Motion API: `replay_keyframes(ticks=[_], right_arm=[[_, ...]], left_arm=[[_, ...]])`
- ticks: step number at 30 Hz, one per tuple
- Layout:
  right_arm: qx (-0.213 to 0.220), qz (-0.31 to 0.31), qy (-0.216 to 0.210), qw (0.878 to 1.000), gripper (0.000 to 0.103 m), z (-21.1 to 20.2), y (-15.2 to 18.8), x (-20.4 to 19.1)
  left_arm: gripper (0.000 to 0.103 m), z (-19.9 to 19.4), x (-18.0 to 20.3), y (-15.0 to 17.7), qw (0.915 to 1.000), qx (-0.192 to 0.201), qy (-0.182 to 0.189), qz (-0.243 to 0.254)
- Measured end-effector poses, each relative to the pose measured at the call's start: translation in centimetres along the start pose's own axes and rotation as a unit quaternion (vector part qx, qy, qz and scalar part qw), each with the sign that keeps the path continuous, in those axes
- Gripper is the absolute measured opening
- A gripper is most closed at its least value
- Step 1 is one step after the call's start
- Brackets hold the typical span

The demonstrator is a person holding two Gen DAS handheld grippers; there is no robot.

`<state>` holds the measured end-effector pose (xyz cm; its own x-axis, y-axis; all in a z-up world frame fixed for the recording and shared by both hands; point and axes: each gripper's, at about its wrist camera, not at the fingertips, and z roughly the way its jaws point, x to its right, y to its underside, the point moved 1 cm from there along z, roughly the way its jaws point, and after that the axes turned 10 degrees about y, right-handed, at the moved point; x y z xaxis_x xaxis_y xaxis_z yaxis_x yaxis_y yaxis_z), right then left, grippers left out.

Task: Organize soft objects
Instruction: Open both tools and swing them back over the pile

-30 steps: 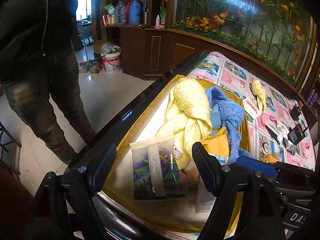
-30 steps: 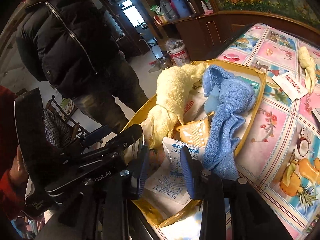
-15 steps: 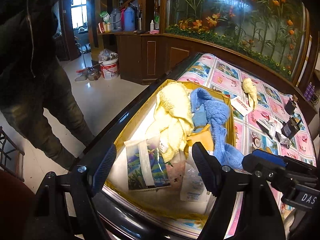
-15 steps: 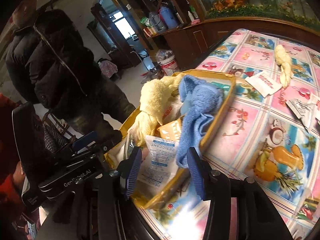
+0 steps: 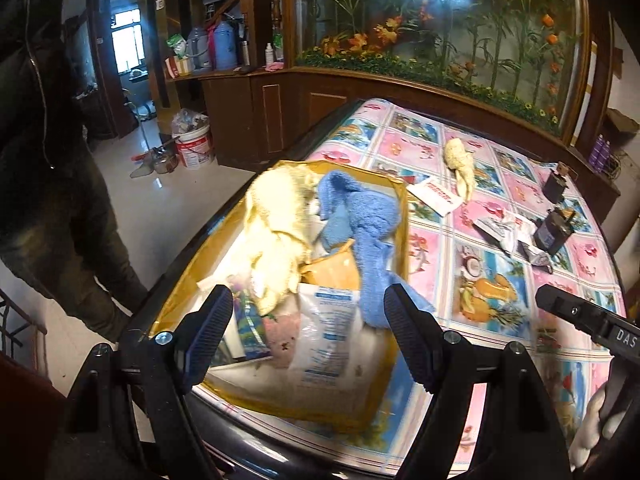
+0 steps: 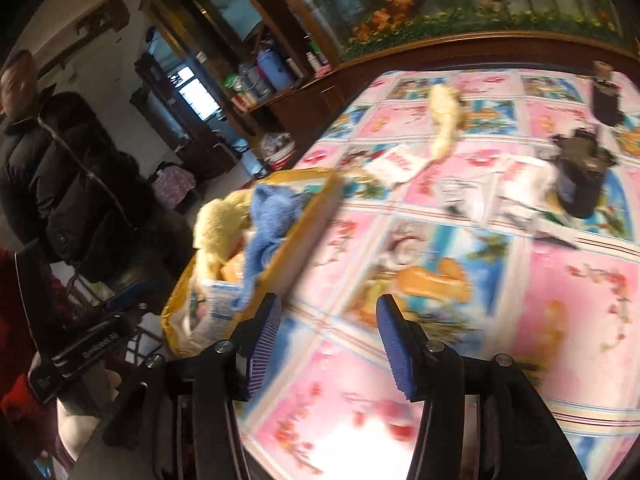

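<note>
A yellow box [image 5: 401, 216] [image 6: 320, 192] on the patterned tablecloth holds a pale yellow towel [image 5: 276, 224] [image 6: 218, 224], a blue towel [image 5: 372, 232] [image 6: 268, 220], an orange packet [image 5: 334, 270] and a white desiccant sachet [image 5: 324, 328]. My left gripper [image 5: 308, 338] hovers open above the box's near end, holding nothing. My right gripper [image 6: 326, 340] is open over bare tablecloth to the right of the box. A small yellow cloth [image 5: 460, 162] [image 6: 444, 120] lies further back on the table.
White sachets [image 5: 438, 196] [image 6: 394, 166] and crumpled wrappers [image 5: 504, 232] lie on the tablecloth [image 6: 560, 300] with dark clip-like objects [image 5: 554, 232] [image 6: 580, 176]. A person in a black jacket [image 6: 60, 184] stands left of the table. A wooden cabinet [image 5: 280, 108] lies behind.
Both grippers have pulled back from the box. The right one has swung right, out over the tablecloth, and opened wider. The desiccant sachet now lies in the box.
</note>
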<state>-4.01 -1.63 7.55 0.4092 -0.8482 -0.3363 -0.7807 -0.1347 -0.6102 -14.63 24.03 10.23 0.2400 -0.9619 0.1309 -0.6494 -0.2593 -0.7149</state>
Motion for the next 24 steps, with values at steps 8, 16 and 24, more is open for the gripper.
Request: replay_keyframes(ticks=[8,16,24], right_arm=[[0.017,0.070,0.079,0.994,0.054,-2.9,0.0,9.7],[0.016,0.049,0.119,0.992,0.060,-1.5,-1.9,12.2],[-0.002,0.015,0.131,0.991,0.061,1.6,-3.1,12.5]], left_arm=[[0.078,2.0,3.4,0.1,0.9966,-0.043,0.070,0.011],[0.078,6.1,9.3,-1.4,0.9831,-0.095,0.153,0.032],[0.078,12.9,12.9,-3.2,0.9673,-0.142,0.210,-0.003]])
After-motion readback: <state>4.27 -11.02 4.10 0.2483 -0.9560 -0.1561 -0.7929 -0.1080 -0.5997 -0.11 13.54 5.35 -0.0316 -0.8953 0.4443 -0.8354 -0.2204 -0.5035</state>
